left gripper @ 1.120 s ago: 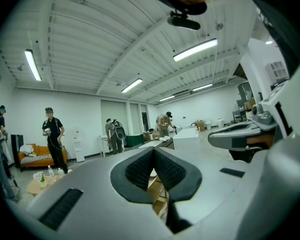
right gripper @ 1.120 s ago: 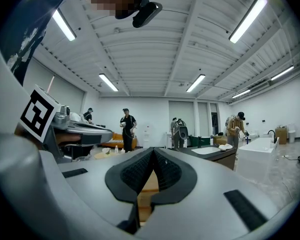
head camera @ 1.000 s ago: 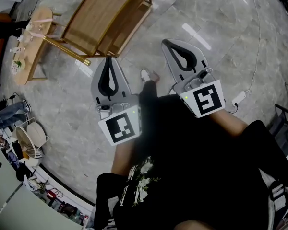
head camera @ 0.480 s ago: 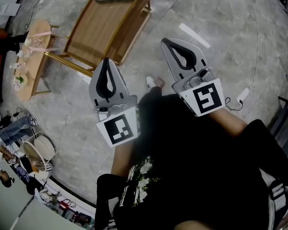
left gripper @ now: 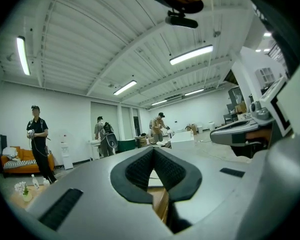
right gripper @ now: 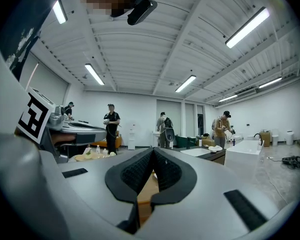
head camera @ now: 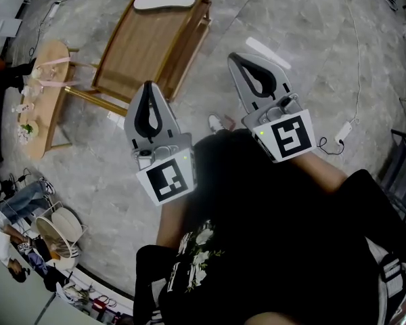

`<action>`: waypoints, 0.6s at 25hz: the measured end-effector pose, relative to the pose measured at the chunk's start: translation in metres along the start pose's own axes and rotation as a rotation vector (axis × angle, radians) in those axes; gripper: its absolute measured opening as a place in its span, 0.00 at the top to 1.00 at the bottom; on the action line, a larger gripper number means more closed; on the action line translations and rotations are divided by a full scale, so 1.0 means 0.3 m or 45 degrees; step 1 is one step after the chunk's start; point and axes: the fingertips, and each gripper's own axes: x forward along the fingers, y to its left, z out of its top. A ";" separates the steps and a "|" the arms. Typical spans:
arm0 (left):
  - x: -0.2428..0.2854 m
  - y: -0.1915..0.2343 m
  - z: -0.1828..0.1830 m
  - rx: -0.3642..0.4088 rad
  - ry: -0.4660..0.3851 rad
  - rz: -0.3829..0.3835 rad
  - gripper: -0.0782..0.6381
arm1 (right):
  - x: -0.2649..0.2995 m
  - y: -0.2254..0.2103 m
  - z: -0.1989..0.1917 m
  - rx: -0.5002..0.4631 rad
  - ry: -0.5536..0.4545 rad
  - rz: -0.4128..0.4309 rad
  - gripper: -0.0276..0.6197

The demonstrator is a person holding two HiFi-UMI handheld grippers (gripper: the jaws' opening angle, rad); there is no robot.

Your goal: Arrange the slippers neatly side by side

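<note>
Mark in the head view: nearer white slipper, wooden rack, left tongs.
nearer white slipper (head camera: 164, 0): head view, middle of its upper side.
wooden rack (head camera: 139, 46): head view, bare top surface.
left tongs (head camera: 147, 85): head view, where the shut tips meet.

Two slippers (head camera: 165, 0) lie side by side on the far end of a rack (head camera: 139, 42). The rack stands on the floor (head camera: 101, 161), ahead of the left tool (head camera: 147, 87). A tabletop (head camera: 44, 107) stands left of the rack. The right tool (head camera: 234, 61) is right of the rack, and a power strip (head camera: 343, 133) lies on the floor further right.
</note>
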 end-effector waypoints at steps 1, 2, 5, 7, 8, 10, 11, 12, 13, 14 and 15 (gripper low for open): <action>0.004 0.015 0.001 0.002 -0.004 0.002 0.89 | 0.011 0.002 0.002 -0.003 0.000 -0.007 0.96; 0.007 0.031 0.001 0.004 -0.007 0.002 0.89 | 0.021 0.005 0.005 -0.008 0.000 -0.012 0.96; 0.016 0.076 -0.008 -0.005 -0.015 0.002 0.89 | 0.048 0.023 0.009 -0.023 -0.005 -0.023 0.96; 0.019 0.098 -0.017 -0.011 -0.020 -0.007 0.89 | 0.062 0.036 0.010 -0.031 -0.006 -0.035 0.96; 0.022 0.106 -0.022 -0.011 -0.023 -0.014 0.89 | 0.069 0.042 0.011 -0.035 -0.007 -0.042 0.96; 0.027 0.118 -0.033 -0.015 -0.027 -0.028 0.89 | 0.078 0.051 0.011 -0.045 -0.010 -0.059 0.96; 0.030 0.120 -0.041 -0.021 -0.026 -0.034 0.89 | 0.076 0.054 0.009 -0.048 -0.009 -0.069 0.96; 0.032 0.119 -0.048 -0.029 -0.024 -0.039 0.89 | 0.071 0.054 0.003 -0.048 -0.006 -0.079 0.96; 0.033 0.114 -0.052 -0.038 -0.020 -0.046 0.89 | 0.062 0.053 -0.003 -0.046 0.001 -0.088 0.96; 0.033 0.107 -0.050 -0.046 -0.019 -0.054 0.89 | 0.051 0.050 -0.008 -0.042 0.009 -0.097 0.96; 0.033 0.100 -0.045 -0.050 -0.019 -0.062 0.89 | 0.041 0.045 -0.010 -0.039 0.016 -0.105 0.96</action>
